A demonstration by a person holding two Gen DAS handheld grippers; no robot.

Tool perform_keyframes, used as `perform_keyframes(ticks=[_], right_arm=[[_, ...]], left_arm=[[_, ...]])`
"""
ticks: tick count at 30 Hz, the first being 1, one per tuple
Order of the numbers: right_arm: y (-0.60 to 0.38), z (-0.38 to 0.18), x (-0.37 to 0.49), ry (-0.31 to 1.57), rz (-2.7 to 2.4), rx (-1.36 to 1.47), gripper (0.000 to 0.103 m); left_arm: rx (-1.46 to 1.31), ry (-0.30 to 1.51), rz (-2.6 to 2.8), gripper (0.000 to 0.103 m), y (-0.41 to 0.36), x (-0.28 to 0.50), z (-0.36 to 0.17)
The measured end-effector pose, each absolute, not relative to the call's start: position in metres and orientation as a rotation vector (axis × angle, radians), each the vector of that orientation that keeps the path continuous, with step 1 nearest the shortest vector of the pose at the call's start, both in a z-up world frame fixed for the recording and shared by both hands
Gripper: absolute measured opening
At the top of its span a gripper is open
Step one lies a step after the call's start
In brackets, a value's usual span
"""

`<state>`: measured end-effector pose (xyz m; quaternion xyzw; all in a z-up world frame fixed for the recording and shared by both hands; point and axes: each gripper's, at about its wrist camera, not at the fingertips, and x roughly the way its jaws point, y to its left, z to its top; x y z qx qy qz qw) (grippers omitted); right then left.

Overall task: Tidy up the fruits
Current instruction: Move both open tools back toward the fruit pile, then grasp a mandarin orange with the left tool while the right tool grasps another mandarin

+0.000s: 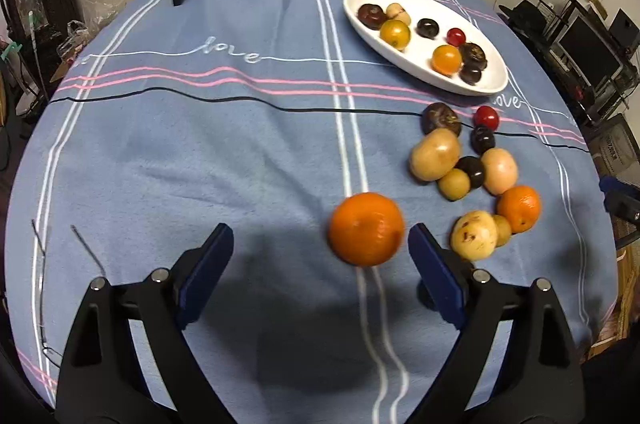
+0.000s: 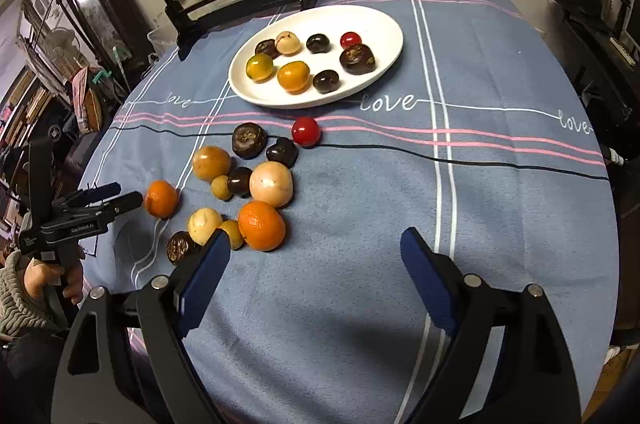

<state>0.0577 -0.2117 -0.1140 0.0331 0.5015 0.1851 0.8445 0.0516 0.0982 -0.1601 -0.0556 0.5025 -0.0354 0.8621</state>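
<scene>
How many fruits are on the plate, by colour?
On the plate:
Dark fruits: 4
Yellow-orange fruits: 2
Tan fruit: 1
Red fruit: 1
Total: 8

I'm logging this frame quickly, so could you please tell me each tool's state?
Left tool: open, orange between its fingers, ungripped.
Right tool: open, empty.
</scene>
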Motion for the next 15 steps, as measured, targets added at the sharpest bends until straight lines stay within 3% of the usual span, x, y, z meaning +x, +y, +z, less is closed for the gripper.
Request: perform_keyframes(ticks=[11, 15], right_arm=[[-0.222, -0.117, 0.055, 1.065, 0.373, 0.078, 0.087], [-0.225, -0.119, 0.054, 1.073, 0.366, 0.08, 0.087]], left_arm=[[-0.092, 1.064, -0.133, 0.087, 0.064, 0.068, -0.172], [-0.091, 1.075, -0.151, 0.074, 0.058, 0.075, -0.176]])
